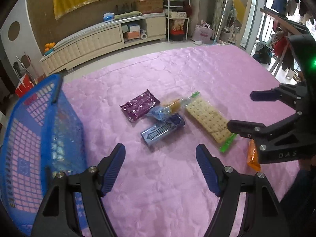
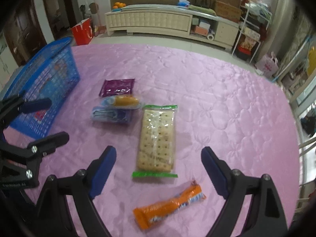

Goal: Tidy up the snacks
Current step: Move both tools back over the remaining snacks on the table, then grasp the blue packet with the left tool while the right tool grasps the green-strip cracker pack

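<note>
Several snacks lie on a pink quilted cover (image 2: 227,108). A long cracker pack (image 2: 157,138) with green ends lies just ahead of my right gripper (image 2: 158,152), which is open and holds nothing. An orange wrapper (image 2: 169,203) lies below and between its fingers. Further left lie a purple packet (image 2: 117,86), a clear packet (image 2: 124,100) with an orange snack, and a blue gum pack (image 2: 111,115). My left gripper (image 1: 160,150) hangs open and holds nothing, just short of the gum pack (image 1: 163,131). A blue mesh basket (image 1: 39,130) stands to its left. The right gripper (image 1: 243,109) hovers over the near end of the cracker pack (image 1: 209,121).
The basket (image 2: 45,83) holds a few packets seen dimly through its mesh. Beyond the cover's far edge stand a low cream cabinet (image 2: 158,22), a red bag (image 2: 82,31) and a white wire shelf (image 2: 250,35). The right half of the cover bears nothing.
</note>
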Demonstrator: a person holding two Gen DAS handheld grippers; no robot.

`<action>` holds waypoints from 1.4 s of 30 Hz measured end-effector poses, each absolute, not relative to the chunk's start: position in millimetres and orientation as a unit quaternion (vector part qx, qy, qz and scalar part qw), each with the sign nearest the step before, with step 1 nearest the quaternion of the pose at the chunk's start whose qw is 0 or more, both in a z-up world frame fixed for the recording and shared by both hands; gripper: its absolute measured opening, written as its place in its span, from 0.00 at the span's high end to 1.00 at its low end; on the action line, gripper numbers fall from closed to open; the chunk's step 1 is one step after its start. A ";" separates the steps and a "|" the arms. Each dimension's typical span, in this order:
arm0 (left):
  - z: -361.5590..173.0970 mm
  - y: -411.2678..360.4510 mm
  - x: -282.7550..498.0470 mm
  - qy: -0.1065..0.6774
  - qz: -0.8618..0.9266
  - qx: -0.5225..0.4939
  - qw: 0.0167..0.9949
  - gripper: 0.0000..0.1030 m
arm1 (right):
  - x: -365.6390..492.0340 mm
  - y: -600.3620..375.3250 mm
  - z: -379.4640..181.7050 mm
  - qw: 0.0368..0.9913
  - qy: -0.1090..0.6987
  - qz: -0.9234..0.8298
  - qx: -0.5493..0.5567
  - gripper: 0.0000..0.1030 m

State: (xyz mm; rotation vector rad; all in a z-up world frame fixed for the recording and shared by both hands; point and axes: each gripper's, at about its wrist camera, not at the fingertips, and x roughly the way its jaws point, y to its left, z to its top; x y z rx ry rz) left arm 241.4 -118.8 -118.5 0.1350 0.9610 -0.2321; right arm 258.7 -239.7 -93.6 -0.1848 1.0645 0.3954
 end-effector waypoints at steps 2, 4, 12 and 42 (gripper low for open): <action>-124.6 -120.5 249.4 0.465 -0.114 0.071 0.875 0.30 | 265.8 -242.3 -100.0 0.838 0.507 0.190 -0.069 0.12; -129.6 -121.4 258.0 0.469 -0.116 0.074 0.873 0.30 | 271.2 -242.7 -106.0 0.837 0.508 0.191 -0.068 0.12; -163.3 -122.8 295.6 0.493 -0.125 0.086 0.857 0.30 | 275.3 -235.0 -107.5 0.840 0.496 0.194 -0.106 0.12; -185.6 -138.1 309.3 0.528 -0.170 0.087 0.827 0.65 | 296.5 -230.8 -152.7 0.809 0.550 0.189 -0.088 0.18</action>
